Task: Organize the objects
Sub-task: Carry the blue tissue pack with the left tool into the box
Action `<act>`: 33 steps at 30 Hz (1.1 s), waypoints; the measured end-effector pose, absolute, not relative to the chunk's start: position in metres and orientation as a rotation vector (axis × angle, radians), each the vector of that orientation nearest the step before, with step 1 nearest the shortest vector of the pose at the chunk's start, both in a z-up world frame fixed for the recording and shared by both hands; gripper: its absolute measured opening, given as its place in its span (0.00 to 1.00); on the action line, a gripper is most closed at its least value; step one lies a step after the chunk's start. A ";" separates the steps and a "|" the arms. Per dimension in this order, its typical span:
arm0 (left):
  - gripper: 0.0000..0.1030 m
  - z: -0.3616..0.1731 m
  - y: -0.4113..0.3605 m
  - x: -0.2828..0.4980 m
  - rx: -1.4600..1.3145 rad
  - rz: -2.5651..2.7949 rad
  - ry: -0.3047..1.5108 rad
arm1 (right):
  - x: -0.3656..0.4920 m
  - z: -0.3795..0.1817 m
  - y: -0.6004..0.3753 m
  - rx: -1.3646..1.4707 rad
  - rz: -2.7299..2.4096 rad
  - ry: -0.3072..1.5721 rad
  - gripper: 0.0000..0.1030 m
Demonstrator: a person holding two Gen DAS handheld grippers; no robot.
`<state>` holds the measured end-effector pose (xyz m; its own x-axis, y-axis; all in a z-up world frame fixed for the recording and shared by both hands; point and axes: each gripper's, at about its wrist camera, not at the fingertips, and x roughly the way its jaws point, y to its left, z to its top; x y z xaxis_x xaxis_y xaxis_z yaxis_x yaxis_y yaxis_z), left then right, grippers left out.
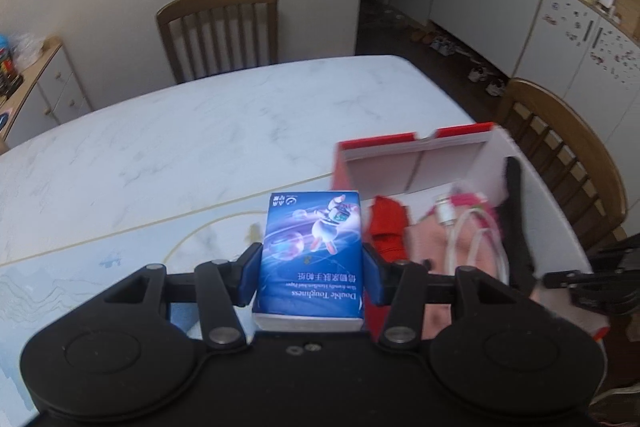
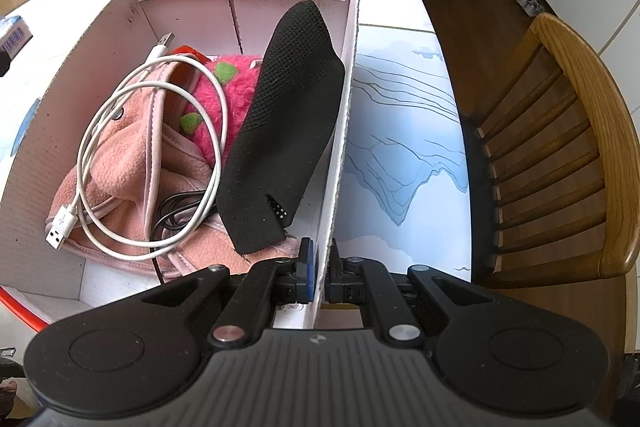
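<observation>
My left gripper is shut on a blue tissue pack with a cartoon astronaut, held above the table just left of the red-and-white cardboard box. My right gripper is shut on the box's right wall, one finger inside and one outside. In the box lie a pink fleece cloth, a bright pink fuzzy item, a coiled white USB cable, a black cable and a black mesh pouch leaning on the right wall. A red cloth shows in the box's left part.
The box stands on a white marble table with a pale blue printed mat. Wooden chairs stand at the far side and the right. Another tissue pack lies at the far left. Cabinets line the room.
</observation>
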<state>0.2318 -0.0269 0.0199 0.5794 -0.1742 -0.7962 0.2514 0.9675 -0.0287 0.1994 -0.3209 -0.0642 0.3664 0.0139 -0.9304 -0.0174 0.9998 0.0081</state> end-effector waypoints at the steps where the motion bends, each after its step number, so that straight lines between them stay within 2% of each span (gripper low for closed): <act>1: 0.47 0.023 -0.033 0.230 0.092 -0.260 0.914 | 0.199 -0.064 -0.321 -0.003 0.021 1.195 0.04; 8: 0.47 0.026 -0.076 0.225 0.097 -0.334 0.899 | 0.200 -0.065 -0.322 -0.006 0.029 1.192 0.05; 20: 0.47 -0.001 -0.144 0.222 0.189 -0.433 0.905 | 0.200 -0.065 -0.321 -0.002 0.028 1.191 0.05; 33: 0.47 -0.043 -0.167 0.222 0.295 -0.433 0.900 | 0.200 -0.065 -0.321 -0.004 0.037 1.191 0.05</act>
<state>0.2221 -0.1675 -0.0431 0.5445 -0.2379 -0.8043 0.4804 0.8745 0.0666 0.2002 -0.3208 -0.0652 0.3700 0.0266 -0.9286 -0.0307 0.9994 0.0164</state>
